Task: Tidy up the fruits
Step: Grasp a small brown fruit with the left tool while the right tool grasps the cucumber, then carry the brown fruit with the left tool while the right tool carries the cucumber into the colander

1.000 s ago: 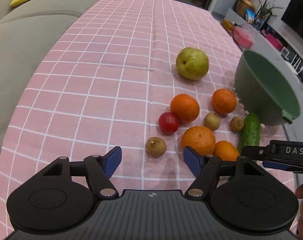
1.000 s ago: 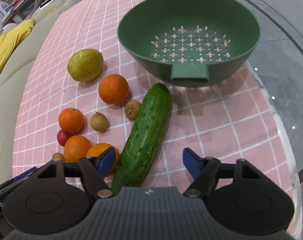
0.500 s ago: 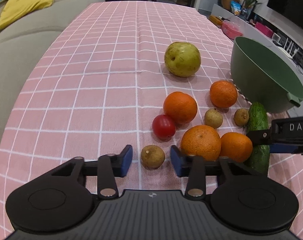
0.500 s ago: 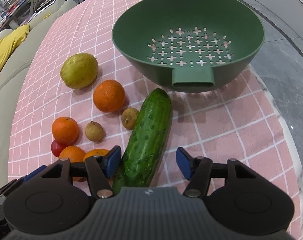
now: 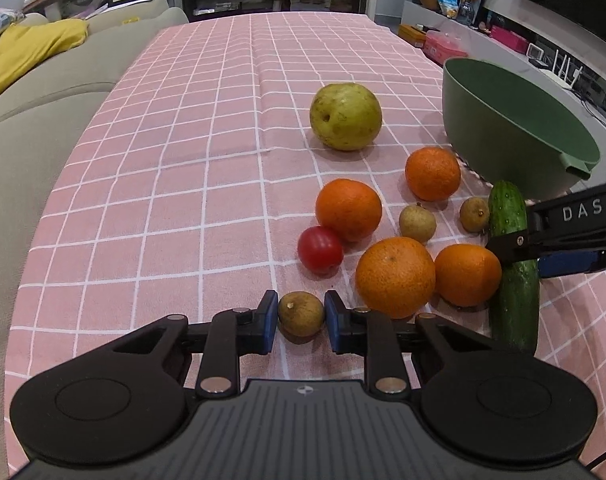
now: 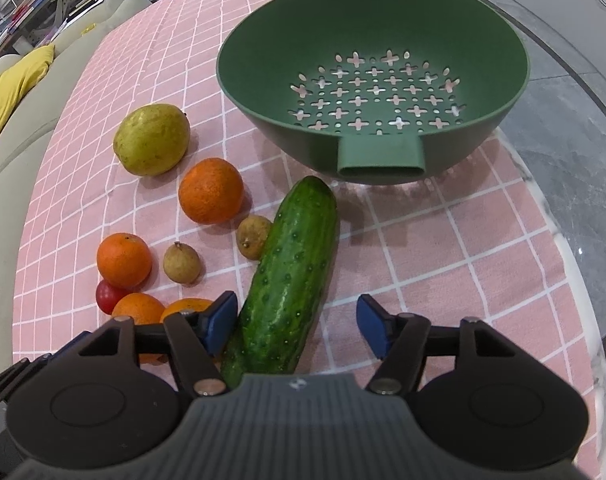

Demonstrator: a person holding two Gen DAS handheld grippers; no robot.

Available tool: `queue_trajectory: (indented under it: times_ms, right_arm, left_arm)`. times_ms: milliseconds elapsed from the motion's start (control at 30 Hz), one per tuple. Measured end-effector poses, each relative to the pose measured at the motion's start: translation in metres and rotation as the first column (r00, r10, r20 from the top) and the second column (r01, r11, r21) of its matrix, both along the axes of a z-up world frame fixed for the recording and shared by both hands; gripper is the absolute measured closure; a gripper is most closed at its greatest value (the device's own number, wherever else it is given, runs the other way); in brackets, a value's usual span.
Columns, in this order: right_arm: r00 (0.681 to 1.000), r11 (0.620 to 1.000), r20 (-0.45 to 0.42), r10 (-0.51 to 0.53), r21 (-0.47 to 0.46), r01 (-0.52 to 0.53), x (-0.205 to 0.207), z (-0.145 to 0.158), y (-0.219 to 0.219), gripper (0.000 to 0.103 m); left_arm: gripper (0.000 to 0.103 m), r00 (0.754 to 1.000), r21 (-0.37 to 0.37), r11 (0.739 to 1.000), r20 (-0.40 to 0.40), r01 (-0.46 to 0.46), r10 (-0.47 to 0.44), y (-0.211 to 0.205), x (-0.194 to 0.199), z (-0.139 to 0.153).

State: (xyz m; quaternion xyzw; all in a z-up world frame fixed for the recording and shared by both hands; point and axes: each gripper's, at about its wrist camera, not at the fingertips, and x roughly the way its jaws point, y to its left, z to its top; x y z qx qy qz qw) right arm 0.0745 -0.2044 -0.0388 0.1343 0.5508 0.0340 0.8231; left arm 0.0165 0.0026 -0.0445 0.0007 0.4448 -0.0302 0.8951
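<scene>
My left gripper (image 5: pixel 301 316) is shut on a small brown longan (image 5: pixel 301 313) that rests on the pink checked cloth (image 5: pixel 183 160). Beyond it lie a red tomato (image 5: pixel 319 249), several oranges (image 5: pixel 395 276), two more longans (image 5: pixel 417 223) and a yellow-green pear (image 5: pixel 345 115). My right gripper (image 6: pixel 297 322) is open, its jaws on either side of the near end of a cucumber (image 6: pixel 289 276), the left pad close to it. An empty green colander (image 6: pixel 373 92) stands just beyond the cucumber's far tip.
A grey sofa (image 5: pixel 35 92) with a yellow cushion (image 5: pixel 27 50) runs along the table's left side. The table's right edge (image 6: pixel 575 240) lies close to the colander, with grey floor beyond. Shelves and clutter stand at the far end.
My left gripper moved forward and closed its jaws onto the small longan. My right gripper advanced along the cucumber and narrowed its opening.
</scene>
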Motion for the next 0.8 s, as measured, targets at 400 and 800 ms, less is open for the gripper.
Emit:
queue_trajectory:
  times_ms: [400, 800]
  right_arm:
    - [0.999, 0.994, -0.009, -0.039, 0.1, 0.04, -0.006, 0.004, -0.01, 0.065]
    - [0.999, 0.986, 0.035, 0.015, 0.163, -0.021, -0.025, 0.042, -0.02, 0.066]
  left_arm:
    - [0.075, 0.999, -0.021, 0.999, 0.023, -0.048, 0.049, 0.014, -0.004, 0.017]
    - [0.075, 0.997, -0.029, 0.999, 0.07, -0.019, 0.021, 0.008, -0.013, 0.046]
